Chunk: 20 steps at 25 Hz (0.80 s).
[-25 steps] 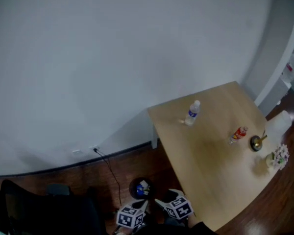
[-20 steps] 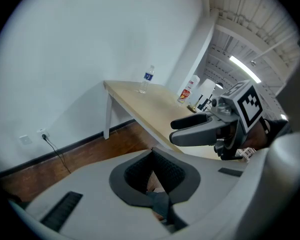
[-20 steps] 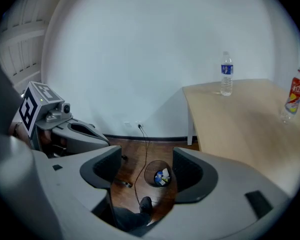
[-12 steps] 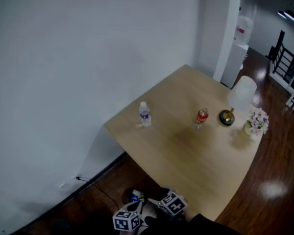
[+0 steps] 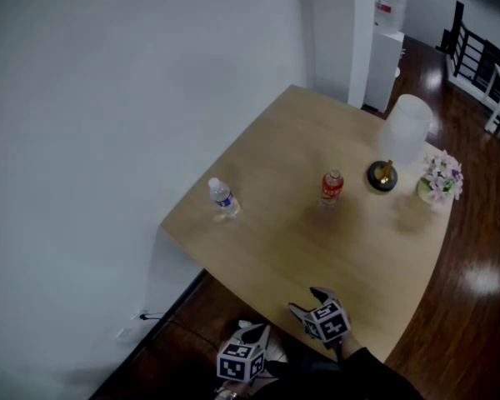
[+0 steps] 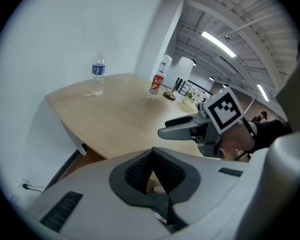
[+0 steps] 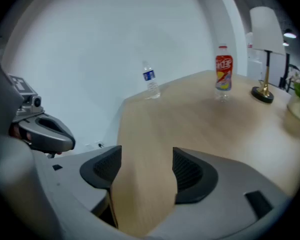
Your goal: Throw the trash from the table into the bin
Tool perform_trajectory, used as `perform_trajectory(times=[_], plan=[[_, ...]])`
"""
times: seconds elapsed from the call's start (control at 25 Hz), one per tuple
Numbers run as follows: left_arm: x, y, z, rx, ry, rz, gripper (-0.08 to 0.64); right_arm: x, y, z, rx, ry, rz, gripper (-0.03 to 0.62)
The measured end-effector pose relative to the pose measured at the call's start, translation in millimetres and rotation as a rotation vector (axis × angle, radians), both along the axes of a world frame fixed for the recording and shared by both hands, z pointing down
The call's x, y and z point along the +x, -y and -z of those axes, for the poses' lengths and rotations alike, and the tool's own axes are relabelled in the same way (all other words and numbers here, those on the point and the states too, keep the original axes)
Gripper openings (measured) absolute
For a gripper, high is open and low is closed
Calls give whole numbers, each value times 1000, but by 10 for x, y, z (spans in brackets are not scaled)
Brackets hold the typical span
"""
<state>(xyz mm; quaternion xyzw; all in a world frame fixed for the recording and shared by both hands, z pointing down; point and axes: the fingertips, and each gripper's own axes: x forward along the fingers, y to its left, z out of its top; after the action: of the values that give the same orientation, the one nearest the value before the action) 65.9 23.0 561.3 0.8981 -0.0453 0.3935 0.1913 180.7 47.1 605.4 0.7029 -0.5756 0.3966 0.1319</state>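
Note:
Two bottles stand upright on the light wooden table (image 5: 267,248): a clear one with a blue label (image 5: 223,198) near the wall side and a red-labelled one (image 5: 332,187) in the middle. Both show again ahead as the blue-label bottle (image 6: 97,77) (image 7: 150,81) and the red bottle (image 6: 156,81) (image 7: 223,74). My right gripper (image 5: 308,301) (image 7: 147,169) is open and empty over the table's near edge. To its left, off the table and above the floor, my left gripper (image 5: 257,337) (image 6: 152,153) is shut with nothing in it. No bin shows clearly.
A table lamp with a white shade (image 5: 407,127) and a small flower pot (image 5: 439,180) stand at the table's right end. A white wall runs along the left, with a socket and cable (image 5: 143,317) low down. A water dispenser (image 5: 388,11) stands beyond a pillar on dark wood floor.
The view has swung so the table sits nearer and more central. Both grippers moved toward the table; the right one now reaches over its near edge. The floor bin seen earlier is out of sight.

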Motion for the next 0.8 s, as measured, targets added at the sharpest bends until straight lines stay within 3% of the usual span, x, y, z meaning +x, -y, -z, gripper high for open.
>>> perform_trajectory(times=[0.44,0.68,0.8], plan=[[725,182,-53,2,66,-87,3,1443,139,-126,13,-22,-234,328],[1073,164,-106,-5,84,-127,3,2386,279,19,58,-125,-380,328],[1138,139,-129,-9,92,-140,3,2784,408,164,92,-198,-408,328]])
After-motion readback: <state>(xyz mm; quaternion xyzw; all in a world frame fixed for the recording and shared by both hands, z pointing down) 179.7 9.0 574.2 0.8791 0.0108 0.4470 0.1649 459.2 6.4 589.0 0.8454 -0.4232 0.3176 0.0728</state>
